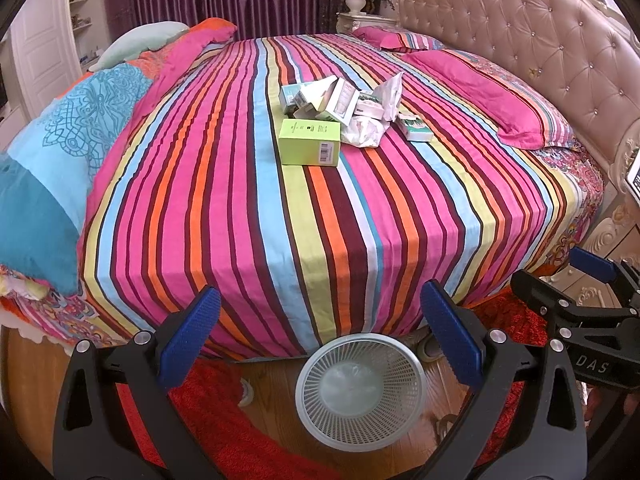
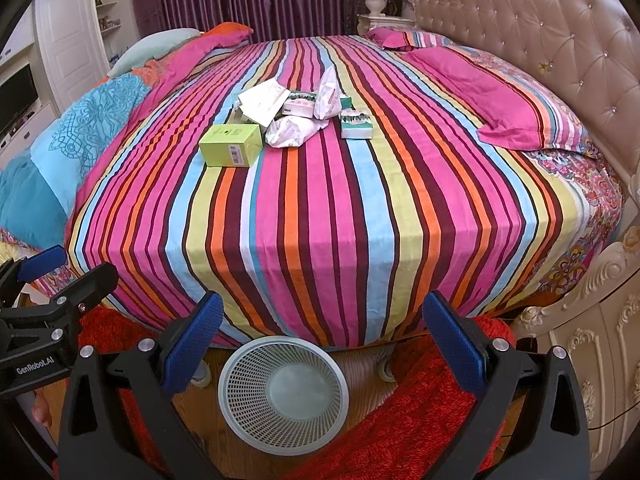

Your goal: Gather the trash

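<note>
both jaws spread wide and empty above a round white mesh basket (image 1: pixel 360 394) on the wood floor.
left gripper (image 1: pixel 320 336) and right gripper (image 2: pixel 322 338) face the striped bed (image 1: pixel 320 220); mid-bed lies a trash pile (image 1: pixel 344 108), its flat green carton (image 1: pixel 310 142) lying crosswise, beside crumpled white wrappers (image 2: pixel 290 130).

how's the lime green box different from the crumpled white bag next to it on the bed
The lime green box keeps its crisp rectangular shape and lies flat; the crumpled white bag is soft and shapeless. The box shows a barcode label; the bag shows none. The box sits nearer the bed's edge. Both lie in the trash pile on the striped bedspread.
</note>
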Demonstrator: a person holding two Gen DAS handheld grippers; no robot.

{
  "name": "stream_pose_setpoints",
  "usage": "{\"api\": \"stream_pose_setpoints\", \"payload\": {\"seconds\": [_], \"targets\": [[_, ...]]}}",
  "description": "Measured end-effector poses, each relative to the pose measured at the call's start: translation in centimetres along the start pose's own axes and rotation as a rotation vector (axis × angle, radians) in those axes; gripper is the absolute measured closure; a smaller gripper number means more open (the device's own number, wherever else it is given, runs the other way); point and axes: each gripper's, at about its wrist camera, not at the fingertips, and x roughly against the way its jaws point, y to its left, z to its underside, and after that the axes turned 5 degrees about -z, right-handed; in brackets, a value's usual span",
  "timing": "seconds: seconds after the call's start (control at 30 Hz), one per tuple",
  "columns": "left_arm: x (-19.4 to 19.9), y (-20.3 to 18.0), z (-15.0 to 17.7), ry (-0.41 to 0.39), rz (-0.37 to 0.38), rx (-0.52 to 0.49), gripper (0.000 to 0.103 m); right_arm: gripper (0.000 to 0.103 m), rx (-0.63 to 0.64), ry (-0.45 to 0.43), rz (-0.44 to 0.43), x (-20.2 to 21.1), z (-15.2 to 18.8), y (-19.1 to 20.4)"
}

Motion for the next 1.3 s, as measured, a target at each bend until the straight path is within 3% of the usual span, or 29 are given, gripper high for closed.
{"api": "stream_pose_setpoints", "payload": {"seconds": [0.63,1.03,1.3], "targets": [[-4.1,0.5,-0.9,0.069,0.023,0.016,0.006,0.007,0.014,0.042,-0.069,-2.7,-0.5,-0.2],[-8.3,1.1,-2.4,0.099,0.002,0.034,0.006,0.007,-0.043,0.067,-0.048,-5.5,-1.8,-2.0],[-10.1,1.4,-4.5,0.075,0.004,0.054,0.006,0.007,-0.019,0.058,-0.037,-6.9,-3.1,-2.5]]}}
